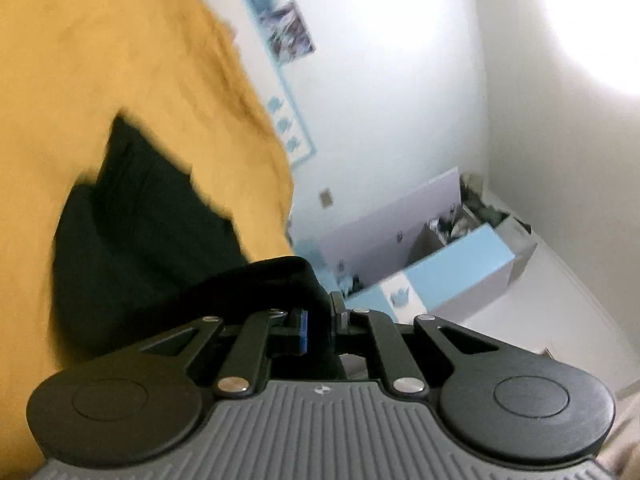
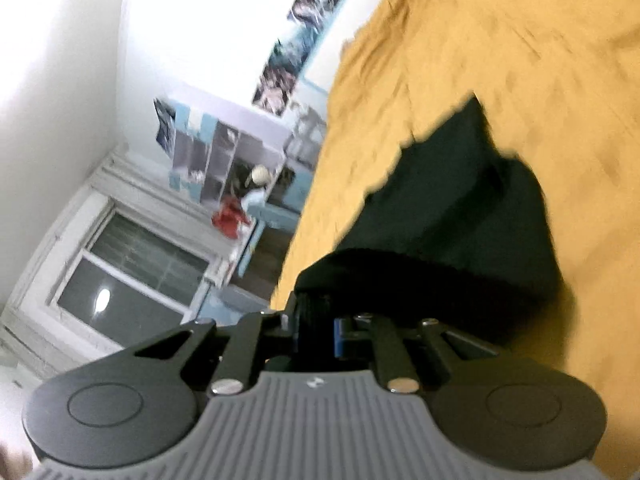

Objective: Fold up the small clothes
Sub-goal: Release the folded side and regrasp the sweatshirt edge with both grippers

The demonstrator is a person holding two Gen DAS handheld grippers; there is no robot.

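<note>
We're looking along both grippers with the views tilted hard, and the yellow bedspread (image 1: 100,80) is filling one side of each picture, its edge running toward the white wall (image 1: 400,80) and the blue shelves (image 1: 452,268). The window (image 2: 132,272) is showing at the right gripper's side. We're clamping the left gripper (image 1: 320,328) on the black garment (image 1: 152,232), and the right gripper (image 2: 316,332) is pinching its hem too, cloth draping over the bedspread.

Dark garment (image 1: 152,232): matt soft cloth. Yellow sheet (image 1: 100,60): matt, wrinkled fabric. Left gripper (image 1: 318,330): matt black plastic, shiny metal rivets.
</note>
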